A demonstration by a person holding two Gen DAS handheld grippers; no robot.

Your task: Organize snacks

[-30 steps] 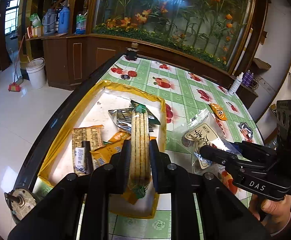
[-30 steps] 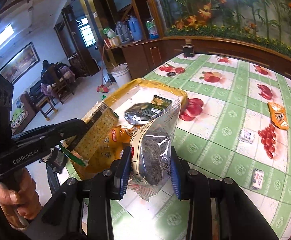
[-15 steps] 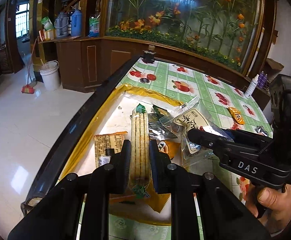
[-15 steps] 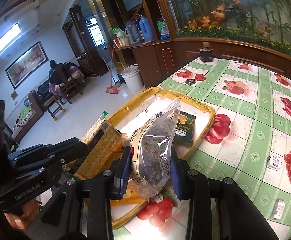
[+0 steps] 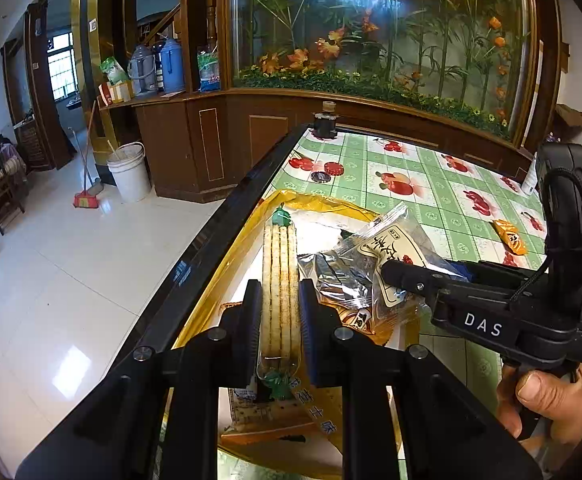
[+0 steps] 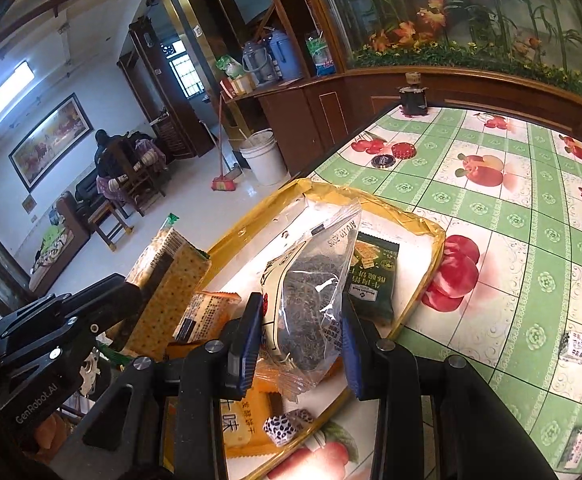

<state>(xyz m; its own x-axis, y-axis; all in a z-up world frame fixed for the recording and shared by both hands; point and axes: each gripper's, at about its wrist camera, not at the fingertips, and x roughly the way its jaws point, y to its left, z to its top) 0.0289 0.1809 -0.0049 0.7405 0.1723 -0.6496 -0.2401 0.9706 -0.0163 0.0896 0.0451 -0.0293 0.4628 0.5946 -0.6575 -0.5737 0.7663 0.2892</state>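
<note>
My left gripper point(image 5: 279, 312) is shut on a long clear pack of crackers point(image 5: 279, 264) with green ends, held above the yellow-rimmed tray point(image 5: 323, 202). My right gripper point(image 6: 303, 332) is shut on a clear bag of dark dried leaves point(image 6: 311, 280), hanging over the same tray point(image 6: 435, 234). In the left wrist view the right gripper point(image 5: 395, 270) comes in from the right with its bag point(image 5: 395, 240). Seen from the right wrist, the left gripper point(image 6: 103, 304) holds the cracker pack point(image 6: 171, 276) at the left. A dark green packet point(image 6: 375, 276), orange packets point(image 6: 243, 420) and a leopard-print sweet point(image 6: 287, 426) lie in the tray.
The table's black edge point(image 5: 219, 240) runs just left of the tray, with floor beyond. An orange packet point(image 5: 511, 236) and small white sweets point(image 6: 577, 346) lie loose on the green cloth. A dark jar point(image 5: 325, 124) stands at the far corner. A person point(image 6: 107, 156) sits in the far room.
Both grippers have shifted left along the table, each still holding its pack. The bag in the right gripper now hangs over the tray instead of over the cloth beside it.
</note>
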